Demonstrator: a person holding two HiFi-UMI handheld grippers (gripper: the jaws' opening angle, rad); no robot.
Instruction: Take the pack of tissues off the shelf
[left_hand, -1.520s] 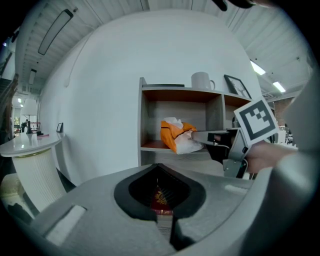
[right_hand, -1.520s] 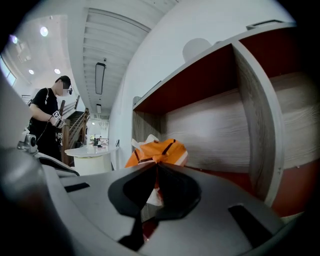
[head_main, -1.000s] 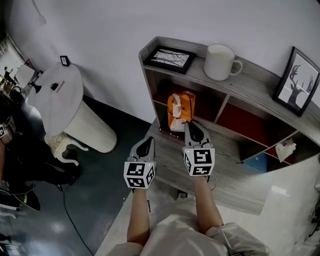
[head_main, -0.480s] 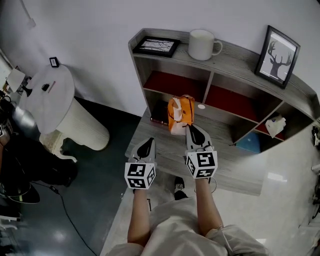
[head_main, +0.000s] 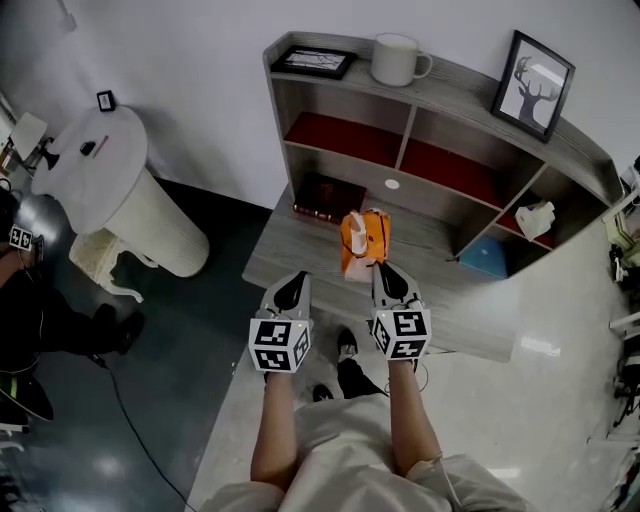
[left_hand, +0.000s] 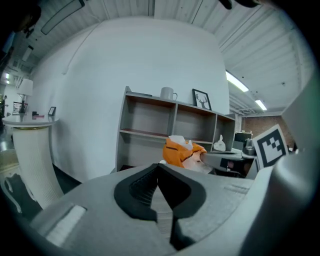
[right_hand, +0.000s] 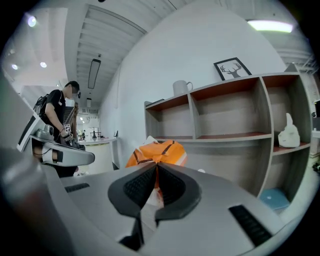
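The orange pack of tissues (head_main: 364, 240) hangs over the grey desk top (head_main: 290, 250), out in front of the shelf unit (head_main: 405, 130). My right gripper (head_main: 383, 268) is shut on its near end. In the right gripper view the pack (right_hand: 157, 151) sits pinched at the tips of my right gripper (right_hand: 156, 168), with white tissue showing at its top. My left gripper (head_main: 292, 285) floats to the left of the pack, shut and holding nothing. From the left gripper view the pack (left_hand: 181, 152) shows right of my left gripper (left_hand: 158, 167).
On top of the shelf stand a white mug (head_main: 395, 58) and two framed pictures (head_main: 530, 85). A dark book (head_main: 328, 195), a blue box (head_main: 490, 258) and a white figurine (head_main: 535, 218) sit in lower compartments. A white pedestal table (head_main: 100, 170) stands left. A person (right_hand: 62, 115) stands beyond.
Both grippers have drawn back from the shelf. The pack has come out of the lower left compartment with the right gripper and is now over the desk top.
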